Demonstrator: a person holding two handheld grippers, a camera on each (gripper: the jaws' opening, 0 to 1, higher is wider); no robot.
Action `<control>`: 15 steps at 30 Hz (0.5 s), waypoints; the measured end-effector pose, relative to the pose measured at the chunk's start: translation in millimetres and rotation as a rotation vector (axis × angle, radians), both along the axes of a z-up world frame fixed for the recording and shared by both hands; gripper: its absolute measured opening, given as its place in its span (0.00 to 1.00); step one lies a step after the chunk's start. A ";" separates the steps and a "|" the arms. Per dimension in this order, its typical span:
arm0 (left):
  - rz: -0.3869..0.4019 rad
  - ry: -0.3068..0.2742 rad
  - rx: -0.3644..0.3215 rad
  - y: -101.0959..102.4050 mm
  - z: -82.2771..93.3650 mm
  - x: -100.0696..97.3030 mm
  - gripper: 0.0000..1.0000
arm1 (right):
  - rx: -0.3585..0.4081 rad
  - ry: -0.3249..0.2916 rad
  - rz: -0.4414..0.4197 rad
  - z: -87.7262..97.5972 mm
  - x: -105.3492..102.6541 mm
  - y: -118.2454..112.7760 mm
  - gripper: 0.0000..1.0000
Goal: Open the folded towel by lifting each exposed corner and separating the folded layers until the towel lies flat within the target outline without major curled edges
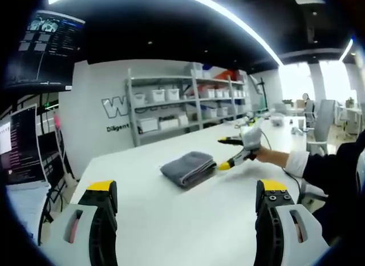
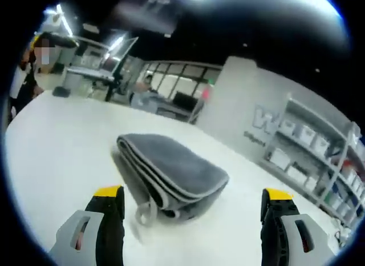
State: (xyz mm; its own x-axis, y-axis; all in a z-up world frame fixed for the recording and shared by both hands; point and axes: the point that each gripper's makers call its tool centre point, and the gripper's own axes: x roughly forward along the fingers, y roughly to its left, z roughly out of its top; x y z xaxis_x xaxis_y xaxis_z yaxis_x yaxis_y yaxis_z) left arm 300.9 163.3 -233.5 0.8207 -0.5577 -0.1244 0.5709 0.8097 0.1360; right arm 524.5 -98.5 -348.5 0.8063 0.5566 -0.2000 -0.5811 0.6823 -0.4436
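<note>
In the right gripper view, the right gripper [image 2: 194, 206] is seen with its yellow-tipped jaws spread wide at the bottom of the frame, empty, one at lower left and one at lower right. The folded towel [image 2: 171, 169] lies just beyond and between them, at the centre of the frame, on the white table [image 2: 51, 140]. In the left gripper view, the left gripper [image 1: 188, 192] is likewise held wide apart and empty at the bottom of the frame, well short of the towel, which sits at mid-frame. The right gripper is seen there at centre right, held by a gloved hand [image 1: 251, 141], its yellow tips just beside the towel's right-hand edge.

The towel is grey, thick and plush, and is judged soft, light and limp, likely to drape and sag when lifted. Stacked fold edges with a paler hem face the right gripper, and a small loop tag hangs at the lower left of that stack. A single top layer is best pinched at a near corner, not the whole stack. In the right gripper view the long axis is judged to run from upper left to lower right. No target outline can be made out on the table.
</note>
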 end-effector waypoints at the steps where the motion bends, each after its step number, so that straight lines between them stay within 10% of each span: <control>1: -0.001 0.002 0.002 -0.1 -0.5 0.7 1.00 | -0.013 -0.004 -0.001 -1.0 0.2 0.4 1.00; 15: -0.015 0.018 0.024 -6.3 -6.8 2.5 1.00 | -0.068 -0.027 -0.030 -4.4 5.4 -3.9 0.97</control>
